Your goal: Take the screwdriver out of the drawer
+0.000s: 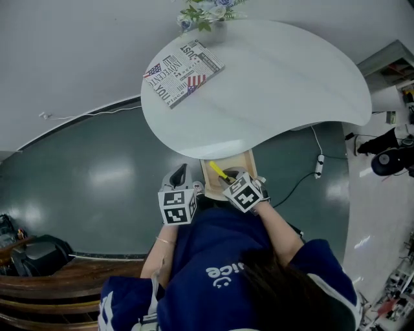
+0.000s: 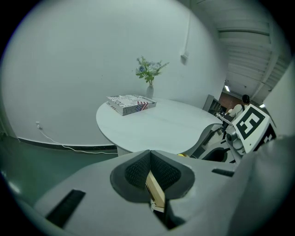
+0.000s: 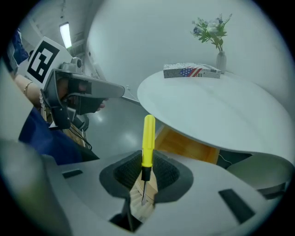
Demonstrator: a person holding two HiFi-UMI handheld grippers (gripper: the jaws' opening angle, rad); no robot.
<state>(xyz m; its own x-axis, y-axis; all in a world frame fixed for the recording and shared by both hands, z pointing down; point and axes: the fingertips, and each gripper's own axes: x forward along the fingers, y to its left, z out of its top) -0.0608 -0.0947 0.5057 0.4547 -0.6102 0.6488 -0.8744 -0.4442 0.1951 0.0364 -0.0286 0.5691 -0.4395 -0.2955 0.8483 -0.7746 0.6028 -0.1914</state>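
Note:
The screwdriver [image 3: 148, 138] has a yellow handle, a black collar and a thin metal shaft. My right gripper [image 3: 146, 173] is shut on it at the collar, handle pointing up and away past the fingertips. In the head view the screwdriver [image 1: 220, 172] slants over the open wooden drawer [image 1: 244, 157] under the white table's near edge, and the right gripper [image 1: 228, 179] holds its lower end. My left gripper [image 1: 180, 174] hangs just left of the drawer. Its pads [image 2: 138, 171] meet with nothing gripped, and a strip of pale wood shows in the slit below them.
The rounded white table [image 1: 278, 84] carries a printed book [image 1: 183, 72] and a vase of flowers [image 1: 206, 14] at its far side. Grey floor lies left of it. A cable and plug [image 1: 319, 165] lie on the floor at the right. Dark equipment [image 1: 35, 253] stands at lower left.

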